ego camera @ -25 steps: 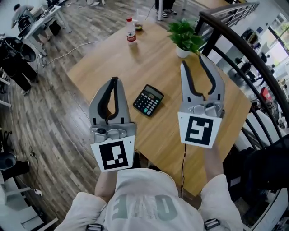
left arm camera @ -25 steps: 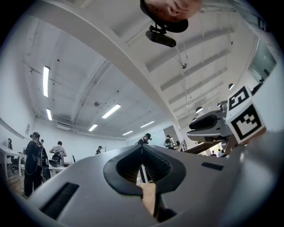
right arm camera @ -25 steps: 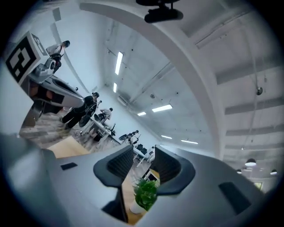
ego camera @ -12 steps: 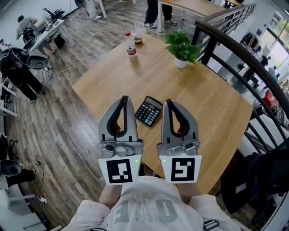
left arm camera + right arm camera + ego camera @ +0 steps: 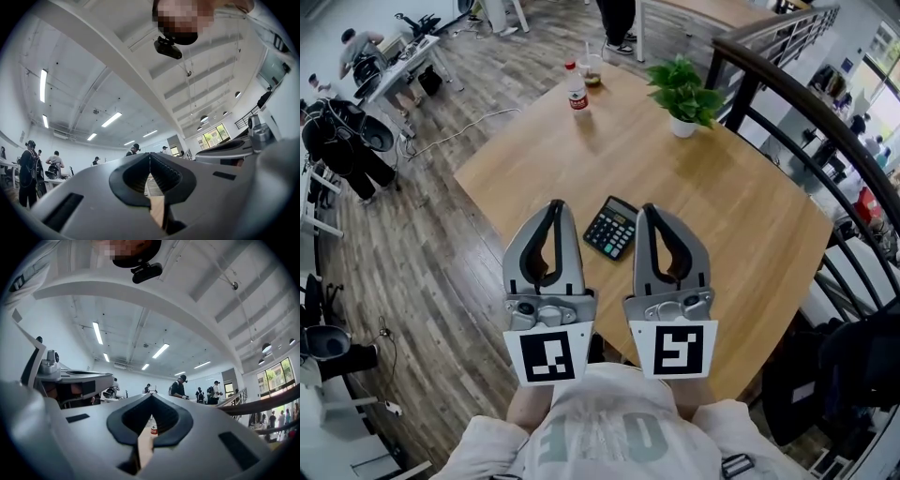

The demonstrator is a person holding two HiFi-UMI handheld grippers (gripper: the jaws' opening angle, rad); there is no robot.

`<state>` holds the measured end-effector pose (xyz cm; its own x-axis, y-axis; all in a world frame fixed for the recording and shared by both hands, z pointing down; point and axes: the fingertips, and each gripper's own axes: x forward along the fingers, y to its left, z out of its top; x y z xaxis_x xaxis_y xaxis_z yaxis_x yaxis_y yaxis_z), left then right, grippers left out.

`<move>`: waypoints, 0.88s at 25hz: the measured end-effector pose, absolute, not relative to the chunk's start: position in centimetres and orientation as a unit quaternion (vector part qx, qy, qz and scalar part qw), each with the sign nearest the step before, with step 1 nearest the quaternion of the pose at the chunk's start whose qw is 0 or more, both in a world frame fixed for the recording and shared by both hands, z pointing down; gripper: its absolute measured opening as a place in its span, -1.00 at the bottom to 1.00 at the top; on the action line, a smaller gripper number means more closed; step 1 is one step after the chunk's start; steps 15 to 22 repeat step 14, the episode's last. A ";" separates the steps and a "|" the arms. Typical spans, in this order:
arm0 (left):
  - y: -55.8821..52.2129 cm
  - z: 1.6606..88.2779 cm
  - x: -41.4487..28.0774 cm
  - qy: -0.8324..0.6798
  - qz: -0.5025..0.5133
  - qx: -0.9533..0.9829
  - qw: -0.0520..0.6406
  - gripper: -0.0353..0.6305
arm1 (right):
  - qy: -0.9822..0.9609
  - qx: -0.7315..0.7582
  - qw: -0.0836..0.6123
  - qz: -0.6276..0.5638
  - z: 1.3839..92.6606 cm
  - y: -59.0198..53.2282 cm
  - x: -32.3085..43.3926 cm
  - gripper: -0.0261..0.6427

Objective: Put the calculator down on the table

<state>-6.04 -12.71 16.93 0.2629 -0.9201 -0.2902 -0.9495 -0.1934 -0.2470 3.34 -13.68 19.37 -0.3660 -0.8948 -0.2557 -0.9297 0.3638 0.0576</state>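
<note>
A black calculator (image 5: 610, 227) lies flat on the wooden table (image 5: 722, 202), near its front-left edge. My left gripper (image 5: 555, 204) and right gripper (image 5: 648, 209) hang side by side above the table's near edge, one on each side of the calculator and short of it. Neither touches it. Both are shut with nothing between the jaws. In the left gripper view the left gripper (image 5: 150, 155) has its jaws closed tip to tip, pointing slightly upward at the ceiling. The right gripper (image 5: 151, 396) shows the same in its own view.
A bottle with a red label (image 5: 578, 91) and a cup (image 5: 592, 69) stand at the table's far corner, a potted plant (image 5: 685, 88) at the far right. A dark curved railing (image 5: 825, 117) runs along the right. People work at desks (image 5: 370, 66) on the far left.
The right gripper was open and off to the right; it has rolled, swung left beside the left gripper and shut empty. The left gripper shifted slightly right. The calculator stayed put.
</note>
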 end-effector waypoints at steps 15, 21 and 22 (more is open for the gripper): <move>-12.9 17.2 -5.5 0.601 0.035 -0.776 0.187 -0.86 | 0.816 -0.566 0.076 0.090 20.2 -14.1 3.9 -0.87; -12.9 17.2 -5.5 0.601 0.035 -0.776 0.187 -0.86 | 0.816 -0.566 0.076 0.090 20.2 -14.1 3.9 -0.87; -12.9 17.2 -5.5 0.601 0.035 -0.776 0.187 -0.86 | 0.816 -0.566 0.076 0.090 20.2 -14.1 3.9 -0.87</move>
